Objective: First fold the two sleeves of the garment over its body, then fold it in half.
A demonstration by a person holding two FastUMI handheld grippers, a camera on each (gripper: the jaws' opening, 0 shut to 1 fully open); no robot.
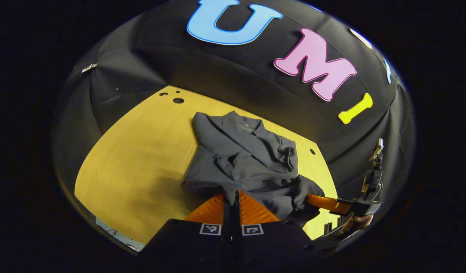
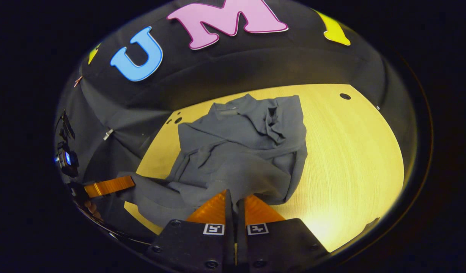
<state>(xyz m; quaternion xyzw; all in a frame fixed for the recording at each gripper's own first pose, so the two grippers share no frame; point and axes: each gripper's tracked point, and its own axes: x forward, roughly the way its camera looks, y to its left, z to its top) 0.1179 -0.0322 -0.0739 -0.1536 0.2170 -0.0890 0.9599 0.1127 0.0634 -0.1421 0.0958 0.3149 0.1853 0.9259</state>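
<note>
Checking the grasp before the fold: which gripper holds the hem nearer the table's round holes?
The left gripper; its corner of the grey garment lies on the side with the cluster of holes, unlike the right gripper.

The garment (image 1: 244, 159) is spread on the counter (image 1: 142, 159) (bunched), its near hem met by each tool at six o'clock.

— What does the left hand-held gripper (image 1: 236, 201) look like up close?
— A black, angular housing with two square black-and-white coded tags side by side, ribbed fingers tapering toward 12 o'clock.
— And the right hand-held gripper (image 2: 235, 203)?
— The same build, with round screws at its housing's corners.
</note>
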